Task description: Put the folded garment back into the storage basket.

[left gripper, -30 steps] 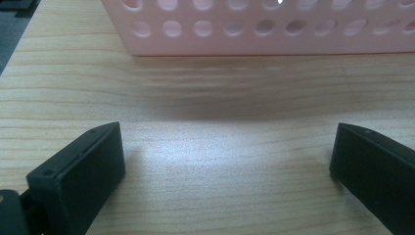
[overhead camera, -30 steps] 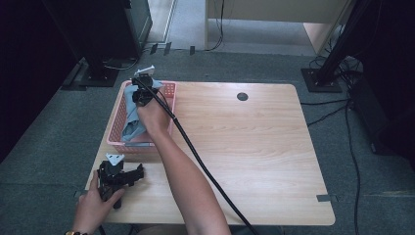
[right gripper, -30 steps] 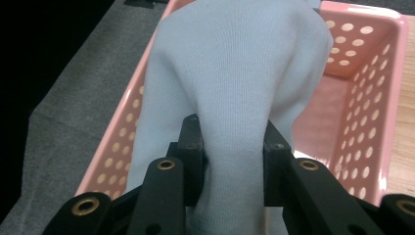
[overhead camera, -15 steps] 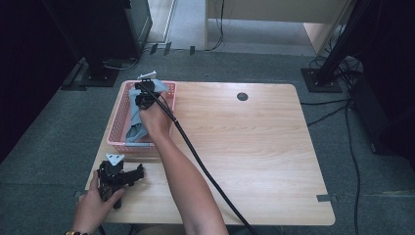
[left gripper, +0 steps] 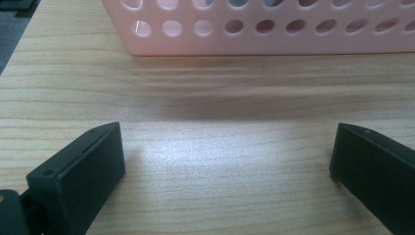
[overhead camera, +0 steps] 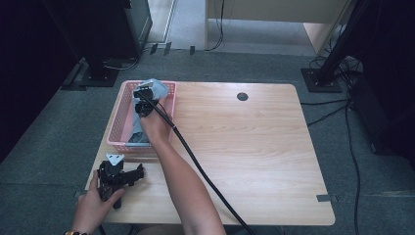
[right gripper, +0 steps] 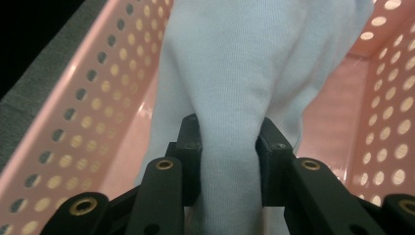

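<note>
Cloth (right gripper: 235, 73), pale blue, is the item in hand; it hangs inside the pink basket (overhead camera: 117, 125), which serves as the reference for all positions below.

Left gripper (overhead camera: 119, 175): resting on the wooden table (overhead camera: 254, 147), just outside the basket's near wall, on the person's side. Its jaws stand wide apart with only bare table between them, as the left gripper view confirms; the basket's perforated wall (left gripper: 264, 29) lies directly ahead of it. It touches nothing of the cloth.

Right gripper (overhead camera: 143, 100): positioned over the basket's interior, toward the far end, reaching in from the near side with the forearm crossing the near rim. Its jaws are pinched tight on a gathered fold of the cloth, the pads (right gripper: 190, 147) pressing on either side of the fabric.

Governing relation: the cloth runs lengthwise along the basket's long axis, from the grip at the far end back toward the near wall, where a darker fold (overhead camera: 139, 139) lies on the basket floor. The cloth is contained between the two side walls and apart from both in the right gripper view.

Judgement: the right gripper is the nearer and the only one engaged; the coming move appears to depend on clearing or settling the cloth along that long axis, without snagging the perforated walls.
</note>
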Motion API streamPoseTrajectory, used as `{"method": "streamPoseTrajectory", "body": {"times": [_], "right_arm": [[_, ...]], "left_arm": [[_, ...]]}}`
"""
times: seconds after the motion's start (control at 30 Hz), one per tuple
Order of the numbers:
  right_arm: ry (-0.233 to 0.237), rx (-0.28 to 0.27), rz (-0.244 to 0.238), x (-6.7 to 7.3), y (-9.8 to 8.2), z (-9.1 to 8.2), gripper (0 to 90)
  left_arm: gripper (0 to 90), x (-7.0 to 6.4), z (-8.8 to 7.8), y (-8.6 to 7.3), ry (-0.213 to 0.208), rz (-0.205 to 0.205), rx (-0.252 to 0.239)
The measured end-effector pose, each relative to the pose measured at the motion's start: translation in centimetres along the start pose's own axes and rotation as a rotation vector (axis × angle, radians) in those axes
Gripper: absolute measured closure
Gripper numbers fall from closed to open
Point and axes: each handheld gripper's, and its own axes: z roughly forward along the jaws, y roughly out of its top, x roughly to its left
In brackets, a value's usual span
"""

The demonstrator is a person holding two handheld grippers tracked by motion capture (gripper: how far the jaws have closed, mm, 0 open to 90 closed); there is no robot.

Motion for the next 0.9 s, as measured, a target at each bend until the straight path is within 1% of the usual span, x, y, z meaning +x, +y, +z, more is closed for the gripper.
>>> {"method": "streamPoseTrajectory", "body": {"times": [0.07, 0.13, 0.23, 0.43, 0.63, 0.67, 0.7, 0.73, 0.77, 0.8, 0.83, 0.9], "right_arm": [[-0.005, 0.003, -0.004, -0.1, -0.2, 0.3, 70.1], [0.0, 0.001, -0.001, -0.2, -0.4, 0.6, 70.1], [-0.001, 0.002, -0.016, 0.0, -0.6, 0.8, 70.0], [0.0, 0.004, -0.023, 0.0, -0.9, 1.2, 69.5], [0.003, 0.023, -0.029, 0.1, -1.2, 1.7, 67.9], [0.01, 0.035, -0.036, 0.1, -1.3, 1.9, 64.8], [0.01, 0.035, -0.036, 0.1, -1.3, 1.9, 64.8], [0.031, 0.045, -0.037, 0.1, -1.4, 2.1, 56.9], [0.031, 0.045, -0.037, 0.1, -1.4, 2.1, 56.9], [0.036, 0.062, -0.039, 0.0, -1.5, 2.1, 54.0], [0.036, 0.062, -0.039, 0.0, -1.5, 2.1, 54.0], [0.033, 0.079, -0.034, -0.1, -1.5, 2.1, 49.5]], "left_arm": [[0.0, 0.0, 0.0, 0.0, 0.0, -0.001, -0.001], [0.0, 0.0, 0.0, 0.0, 0.0, 0.0, -0.001], [0.0, 0.0, 0.0, 0.0, 0.0, 0.0, -0.001], [0.0, 0.0, 0.0, 0.0, 0.0, 0.001, -0.001], [0.0, 0.0, 0.0, 0.0, 0.001, 0.002, -0.001], [0.0, 0.0, 0.0, 0.0, 0.001, 0.001, -0.001], [0.0, 0.0, 0.0, 0.0, 0.001, 0.001, -0.001], [0.0, 0.0, 0.0, 0.0, 0.0, 0.0, -0.001], [0.0, 0.0, 0.0, 0.0, 0.0, 0.0, -0.001], [0.0, 0.0, 0.0, 0.0, 0.0, -0.001, -0.001], [0.0, 0.0, 0.0, 0.0, 0.0, 0.0, -0.001], [0.0, 0.0, 0.0, 0.0, 0.0, -0.001, -0.001]]}}
